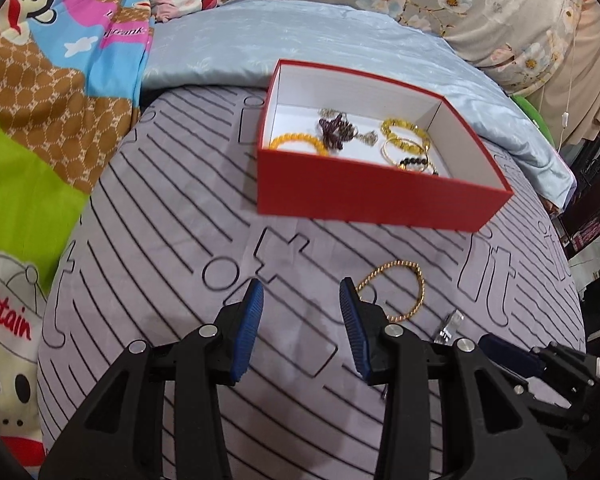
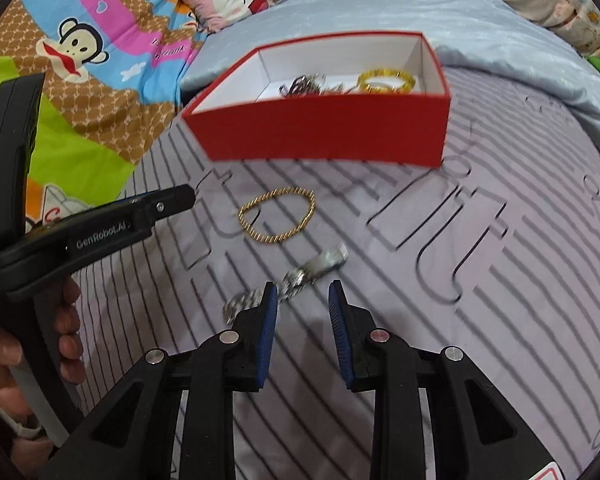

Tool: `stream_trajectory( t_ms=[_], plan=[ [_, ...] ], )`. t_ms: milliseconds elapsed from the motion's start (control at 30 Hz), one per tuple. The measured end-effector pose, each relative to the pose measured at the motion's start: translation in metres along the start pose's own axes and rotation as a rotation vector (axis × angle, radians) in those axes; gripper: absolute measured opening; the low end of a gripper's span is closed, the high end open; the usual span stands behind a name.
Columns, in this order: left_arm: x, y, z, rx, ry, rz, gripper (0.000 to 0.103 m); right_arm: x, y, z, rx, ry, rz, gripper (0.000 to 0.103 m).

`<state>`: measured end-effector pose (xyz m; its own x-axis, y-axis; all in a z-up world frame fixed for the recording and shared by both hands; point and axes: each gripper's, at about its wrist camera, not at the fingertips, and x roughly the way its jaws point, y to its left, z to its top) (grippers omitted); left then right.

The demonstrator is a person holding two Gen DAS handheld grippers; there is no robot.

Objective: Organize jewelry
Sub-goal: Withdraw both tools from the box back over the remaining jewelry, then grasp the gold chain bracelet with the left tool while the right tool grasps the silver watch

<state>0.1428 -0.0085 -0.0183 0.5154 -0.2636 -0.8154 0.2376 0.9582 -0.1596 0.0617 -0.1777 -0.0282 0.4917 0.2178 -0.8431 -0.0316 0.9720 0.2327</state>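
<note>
Right wrist view shows the right gripper parted and empty just short of the silver chain bracelet, its left pad touching a link, so it should straddle the links squarely before closing, then carry them to the red box ahead

On the bed sits 1 red box with about 5 pieces of jewelry inside, too tangled to count surely. Outside lie 1 gold chain bracelet and 1 silver bracelet. 2 hand-held grippers are about.
</note>
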Motion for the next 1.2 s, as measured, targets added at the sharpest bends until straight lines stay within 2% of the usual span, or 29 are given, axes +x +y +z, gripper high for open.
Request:
stream_trajectory(
  t_ms=[300,400,567,800,900,1200],
  plan=[
    [-0.008,0.011,-0.013,-0.014,0.009,0.018,0.038,0.012,0.031,-0.012,-0.013,0.031,0.040,0.027],
    [-0.013,0.012,-0.012,-0.011,-0.002,0.019,0.038,0.017,0.040,-0.013,-0.014,0.034,0.030,0.027],
    [-0.017,0.015,-0.011,-0.015,-0.010,0.014,0.038,0.023,0.047,-0.008,0.006,0.011,-0.024,0.038],
    [-0.017,0.020,-0.010,-0.025,-0.009,0.011,0.038,0.032,0.053,-0.004,-0.008,-0.004,-0.108,0.037],
    [-0.015,0.020,-0.010,-0.024,-0.006,0.009,0.038,0.031,0.050,-0.004,-0.016,-0.007,-0.110,0.030],
    [-0.007,0.009,-0.009,-0.009,0.010,-0.019,0.038,0.017,0.020,-0.011,0.041,0.007,-0.081,0.029]
  ],
)
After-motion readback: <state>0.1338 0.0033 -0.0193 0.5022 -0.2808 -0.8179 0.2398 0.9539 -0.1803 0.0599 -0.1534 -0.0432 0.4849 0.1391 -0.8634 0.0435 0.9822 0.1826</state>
